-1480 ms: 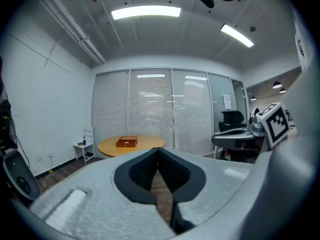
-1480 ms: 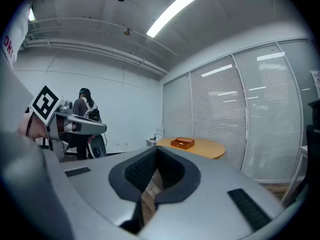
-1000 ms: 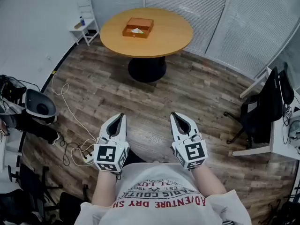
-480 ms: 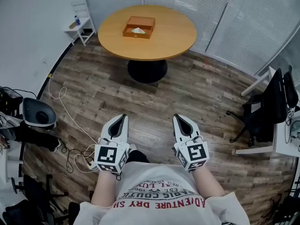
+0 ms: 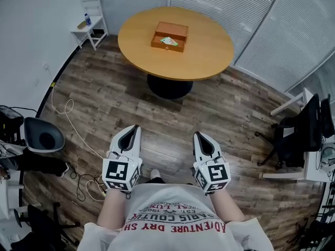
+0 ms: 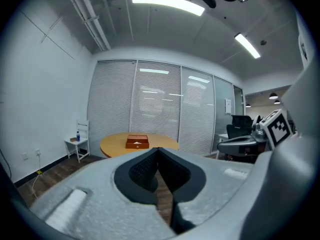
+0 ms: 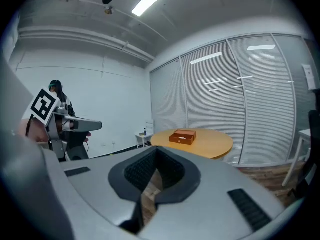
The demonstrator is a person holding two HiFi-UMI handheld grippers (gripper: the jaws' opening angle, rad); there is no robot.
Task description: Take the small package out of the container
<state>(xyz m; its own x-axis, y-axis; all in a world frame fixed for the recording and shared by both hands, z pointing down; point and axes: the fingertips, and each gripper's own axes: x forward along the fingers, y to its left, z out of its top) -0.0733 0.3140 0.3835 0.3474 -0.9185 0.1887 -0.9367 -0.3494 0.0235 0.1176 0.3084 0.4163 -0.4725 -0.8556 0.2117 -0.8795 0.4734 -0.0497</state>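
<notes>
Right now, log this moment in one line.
left hand-held gripper: shut, empty | right hand-held gripper: shut, empty | small package: in container on round table, untouched

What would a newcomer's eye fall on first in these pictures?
The round wooden table at the top of the head view, with an open brown container on it and a small package inside. Nearer, over the plank floor, the left gripper and right gripper point toward it, fingers shut and empty.
</notes>
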